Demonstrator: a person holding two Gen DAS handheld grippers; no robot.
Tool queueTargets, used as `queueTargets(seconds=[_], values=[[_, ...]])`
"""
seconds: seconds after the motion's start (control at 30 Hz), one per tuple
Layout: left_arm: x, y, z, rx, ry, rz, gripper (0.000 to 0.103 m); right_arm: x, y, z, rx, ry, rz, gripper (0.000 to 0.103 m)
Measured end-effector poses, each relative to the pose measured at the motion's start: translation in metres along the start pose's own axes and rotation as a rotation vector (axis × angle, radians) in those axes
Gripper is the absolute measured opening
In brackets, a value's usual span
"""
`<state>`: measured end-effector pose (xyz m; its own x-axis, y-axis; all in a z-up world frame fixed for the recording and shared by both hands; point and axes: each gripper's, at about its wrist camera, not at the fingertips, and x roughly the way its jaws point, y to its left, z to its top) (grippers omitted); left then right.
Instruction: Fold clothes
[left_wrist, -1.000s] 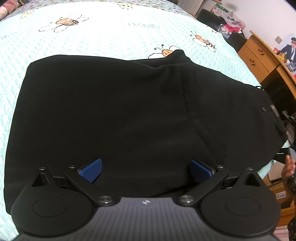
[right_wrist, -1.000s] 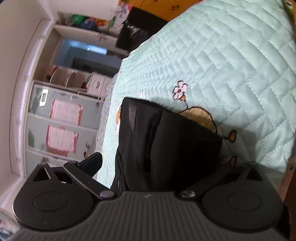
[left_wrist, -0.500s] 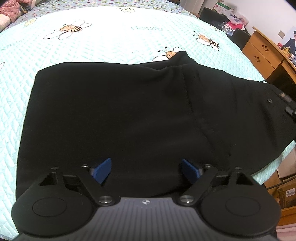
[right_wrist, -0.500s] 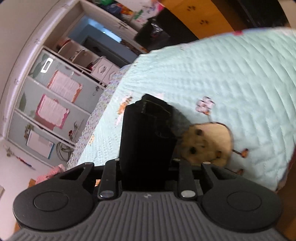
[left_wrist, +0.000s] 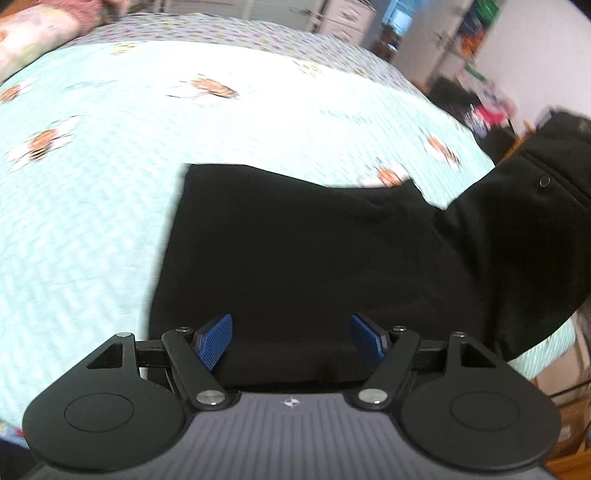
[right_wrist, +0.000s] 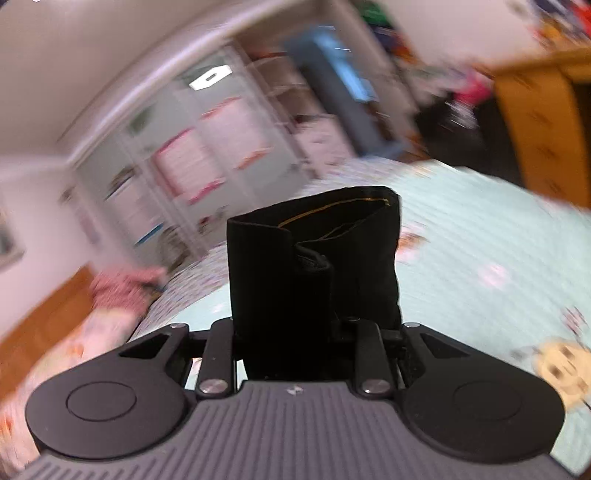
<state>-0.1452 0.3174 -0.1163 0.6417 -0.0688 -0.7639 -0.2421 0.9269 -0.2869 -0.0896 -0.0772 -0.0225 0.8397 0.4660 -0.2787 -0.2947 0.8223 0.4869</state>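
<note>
left view risk: the black pants (left_wrist: 314, 258) lie on the bee bedspread (left_wrist: 92, 221); the loose side could bunch up.
left gripper (left_wrist: 291, 341): tipped down, jaws spread and just been closing, cloth between them, not pinched.
right view risk: the thick folded end (right_wrist: 314, 258) could slip out.
right gripper (right_wrist: 295, 332): near level, pinching that end.

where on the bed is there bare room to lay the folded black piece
Bare quilt lies left of the black garment and beyond its far edge, toward the pillows. The right side is crowded: cloth rises there in the right tool.
</note>
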Motion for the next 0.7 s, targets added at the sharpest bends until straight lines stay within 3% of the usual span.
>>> queueTargets(seconds=[0.1,0.2,0.33,0.43,0.53,0.7], values=[[-0.017,0.030,-0.008,-0.053,-0.027,0.015,0.073,0.014,0.075,-0.013,-0.207,0.029,0.054,0.029],[-0.028,0.058,-0.018,-0.104,-0.041,0.033,0.073,0.038,0.150,-0.057,-0.474,0.091,0.102,0.029],[-0.035,0.086,-0.031,-0.166,-0.028,0.053,0.073,0.082,0.212,-0.157,-0.824,0.208,0.156,0.029],[-0.039,0.102,-0.041,-0.203,-0.015,0.059,0.074,0.114,0.225,-0.240,-1.052,0.346,0.172,0.033],[-0.043,0.113,-0.052,-0.226,-0.008,0.054,0.074,0.108,0.224,-0.283,-1.246,0.299,0.149,0.036],[-0.035,0.120,-0.054,-0.272,0.011,0.035,0.074,0.098,0.222,-0.266,-1.234,0.269,0.177,0.033]])
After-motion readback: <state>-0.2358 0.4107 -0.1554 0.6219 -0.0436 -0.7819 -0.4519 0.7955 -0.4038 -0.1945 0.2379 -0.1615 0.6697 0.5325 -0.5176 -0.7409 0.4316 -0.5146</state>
